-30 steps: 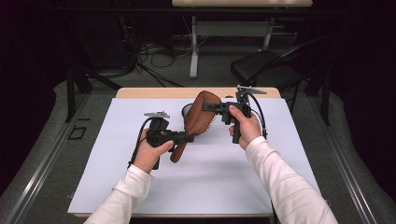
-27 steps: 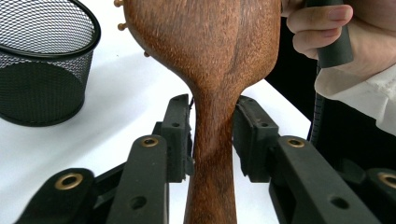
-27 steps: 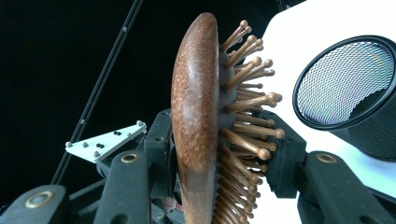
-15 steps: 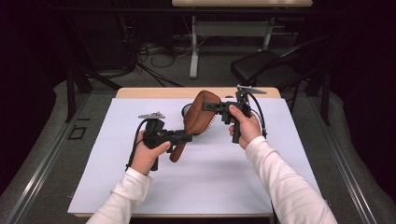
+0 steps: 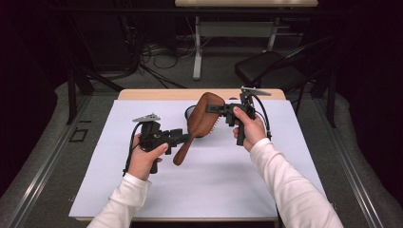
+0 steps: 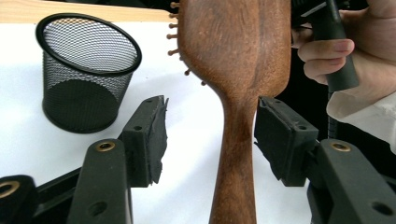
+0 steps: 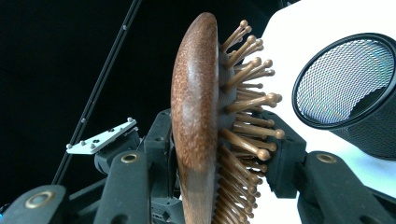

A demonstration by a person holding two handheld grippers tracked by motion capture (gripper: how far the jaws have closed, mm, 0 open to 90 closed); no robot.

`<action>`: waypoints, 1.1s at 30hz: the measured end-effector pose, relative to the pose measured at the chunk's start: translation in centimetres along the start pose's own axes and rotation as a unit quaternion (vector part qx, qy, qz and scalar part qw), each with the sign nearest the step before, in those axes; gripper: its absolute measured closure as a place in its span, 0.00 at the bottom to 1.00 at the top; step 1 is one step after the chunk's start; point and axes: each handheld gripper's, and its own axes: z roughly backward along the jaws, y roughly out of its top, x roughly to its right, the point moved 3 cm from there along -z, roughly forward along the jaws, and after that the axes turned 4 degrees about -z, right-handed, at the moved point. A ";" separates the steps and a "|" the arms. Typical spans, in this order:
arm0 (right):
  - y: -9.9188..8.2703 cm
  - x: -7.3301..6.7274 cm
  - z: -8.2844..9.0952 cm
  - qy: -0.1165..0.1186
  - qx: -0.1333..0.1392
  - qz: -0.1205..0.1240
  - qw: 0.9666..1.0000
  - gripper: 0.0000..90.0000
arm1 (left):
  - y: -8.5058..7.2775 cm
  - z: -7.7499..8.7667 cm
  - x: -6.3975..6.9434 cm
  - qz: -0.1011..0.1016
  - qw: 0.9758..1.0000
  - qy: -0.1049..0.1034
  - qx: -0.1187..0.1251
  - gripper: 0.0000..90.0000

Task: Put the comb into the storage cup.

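Handover status: the left gripper [image 5: 184,137] has just been opening, and its jaws now stand apart on either side of the hairbrush [image 5: 199,124] handle. A second ago, in the high view, this gripper sat against the lower end of the handle in much the same place; it now has no clamp on it. In the left gripper view the handle [image 6: 236,154] runs up the middle of the frame between the two pads. The right-hand pad [image 6: 280,137] lies just beside the wood, possibly grazing it; the left-hand pad [image 6: 148,137] stands well clear, with white table [image 6: 196,154] visible in the gap.

The right gripper [image 5: 217,109] carries the load. In the right gripper view its jaws are clamped across the brush head [image 7: 196,107]: one pad on the smooth wooden back, the other [image 7: 285,149] against the bristle side. Judged from this, the brush has passed to the right gripper alone, and the left one is free to draw away.

Position of the brush: in the high view it sits at the centre of the frame, held above the white table surface [image 5: 214,180], head up toward the right gripper, handle slanting down and left. The black mesh cup [image 6: 84,70] stands upright on the table just behind the head, at the upper left of the left gripper view.
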 end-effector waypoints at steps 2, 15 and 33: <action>0.0 0.0 0.0 0.001 0.000 0.001 1.000 0.59 | 0.0 0.1 -0.1 -0.002 1.000 0.005 0.002 0.47; 0.1 0.0 0.2 -0.002 0.005 0.002 1.000 0.59 | -0.2 1.1 -0.8 -0.020 0.999 0.043 0.013 0.40; 0.4 0.1 0.8 -0.012 0.014 0.007 1.000 0.59 | -0.8 1.1 -1.6 -0.075 0.993 0.093 -0.024 0.33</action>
